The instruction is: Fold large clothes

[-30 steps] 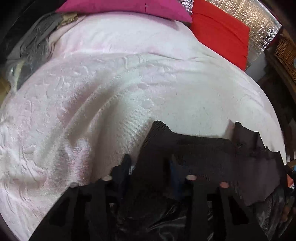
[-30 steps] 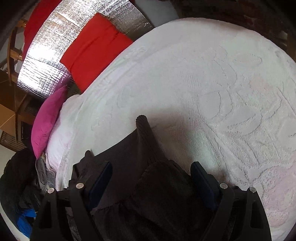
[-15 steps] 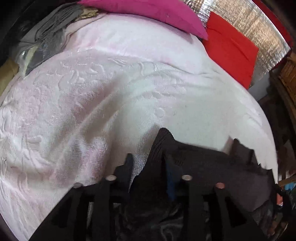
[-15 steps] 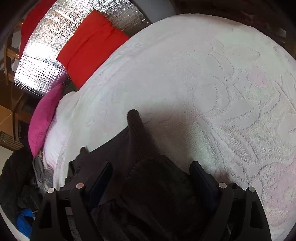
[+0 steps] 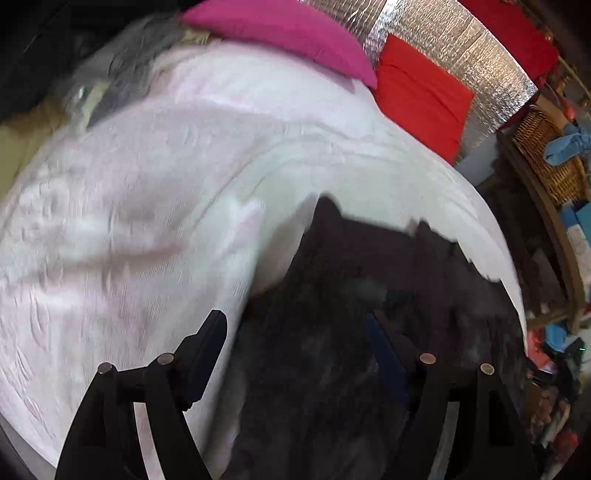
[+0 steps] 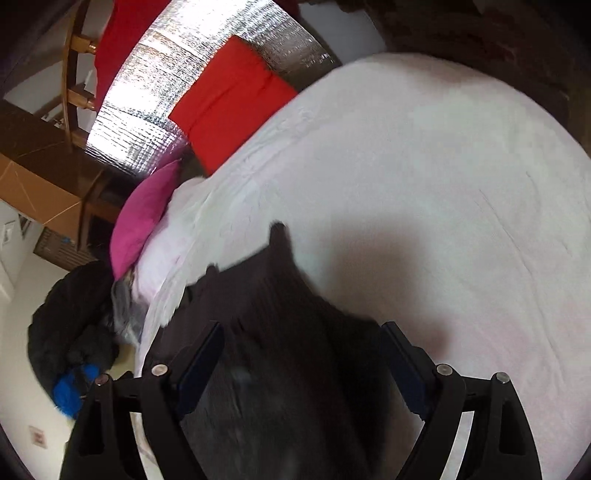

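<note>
A large dark garment [image 5: 369, 295] lies on the white textured bedspread [image 5: 147, 221] at the near edge of the bed. My left gripper [image 5: 295, 332] is open, its jaws wide apart over the garment's left part. In the right wrist view the same garment [image 6: 280, 332] lies between the spread jaws of my right gripper [image 6: 303, 339], which is open; a ribbed corner of the cloth [image 6: 279, 236] points up the bed. The bedspread [image 6: 424, 203] fills the rest of that view. Both views are motion-blurred.
A magenta pillow [image 5: 288, 33] and a red pillow [image 5: 421, 96] lie at the head of the bed against a silver foil panel [image 5: 443, 33]. Grey clothes [image 5: 125, 62] lie at the far left. A wicker basket [image 5: 550, 155] stands right of the bed. Dark clothes [image 6: 70, 321] are heaped on the floor.
My left gripper has opened from shut on the garment to wide apart and let the cloth go. Both grippers have moved, with the views tilted. The right gripper stays open.
</note>
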`<move>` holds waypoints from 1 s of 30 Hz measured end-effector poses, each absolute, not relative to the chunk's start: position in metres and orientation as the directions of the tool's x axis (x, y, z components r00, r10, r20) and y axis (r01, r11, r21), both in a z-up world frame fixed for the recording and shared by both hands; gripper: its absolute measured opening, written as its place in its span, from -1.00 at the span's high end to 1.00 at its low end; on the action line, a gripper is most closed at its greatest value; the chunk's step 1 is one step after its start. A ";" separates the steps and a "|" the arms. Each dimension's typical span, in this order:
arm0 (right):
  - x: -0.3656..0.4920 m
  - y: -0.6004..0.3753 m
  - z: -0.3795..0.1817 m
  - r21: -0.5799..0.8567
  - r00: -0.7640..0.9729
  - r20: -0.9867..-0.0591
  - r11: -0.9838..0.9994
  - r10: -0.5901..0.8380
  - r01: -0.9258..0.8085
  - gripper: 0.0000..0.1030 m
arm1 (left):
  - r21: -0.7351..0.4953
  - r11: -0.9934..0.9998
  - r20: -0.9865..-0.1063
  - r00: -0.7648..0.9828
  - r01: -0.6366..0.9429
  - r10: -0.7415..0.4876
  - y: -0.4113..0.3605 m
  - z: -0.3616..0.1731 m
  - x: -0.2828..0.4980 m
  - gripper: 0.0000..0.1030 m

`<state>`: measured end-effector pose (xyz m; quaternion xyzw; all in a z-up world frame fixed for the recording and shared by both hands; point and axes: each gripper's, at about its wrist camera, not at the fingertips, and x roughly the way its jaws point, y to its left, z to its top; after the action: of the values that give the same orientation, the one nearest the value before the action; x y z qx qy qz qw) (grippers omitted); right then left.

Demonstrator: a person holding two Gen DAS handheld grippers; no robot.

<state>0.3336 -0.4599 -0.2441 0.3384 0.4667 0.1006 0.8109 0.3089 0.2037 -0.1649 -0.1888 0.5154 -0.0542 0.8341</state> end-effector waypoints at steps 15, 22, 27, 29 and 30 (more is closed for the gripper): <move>0.303 -0.470 -0.300 0.778 0.411 -0.607 0.613 0.680 0.137 -0.70 | -0.717 0.697 -0.683 0.207 -0.007 -0.700 0.201 -0.234 0.291 -0.62; 0.318 -0.445 -0.314 0.847 0.339 -0.513 0.528 0.788 0.053 -0.79 | -0.782 0.622 -0.606 0.192 0.032 -0.772 0.190 -0.236 0.305 -0.80; 0.329 -0.403 -0.315 0.839 0.274 -0.515 0.543 0.812 -0.033 -0.90 | -0.773 0.631 -0.609 0.198 0.069 -0.768 0.173 -0.231 0.306 -0.83; 0.333 -0.390 -0.315 0.828 0.270 -0.529 0.559 0.805 -0.045 -0.93 | -0.766 0.637 -0.610 0.214 0.088 -0.763 0.168 -0.225 0.303 -0.83; 0.334 -0.387 -0.314 0.820 0.273 -0.538 0.570 0.797 -0.050 -0.93 | -0.757 0.645 -0.615 0.224 0.099 -0.756 0.164 -0.223 0.304 -0.83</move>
<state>0.3340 -0.3875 -0.3137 0.3560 0.5250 0.2968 0.7138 0.3036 0.1641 -0.2226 -0.2995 0.5482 -0.2960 0.7226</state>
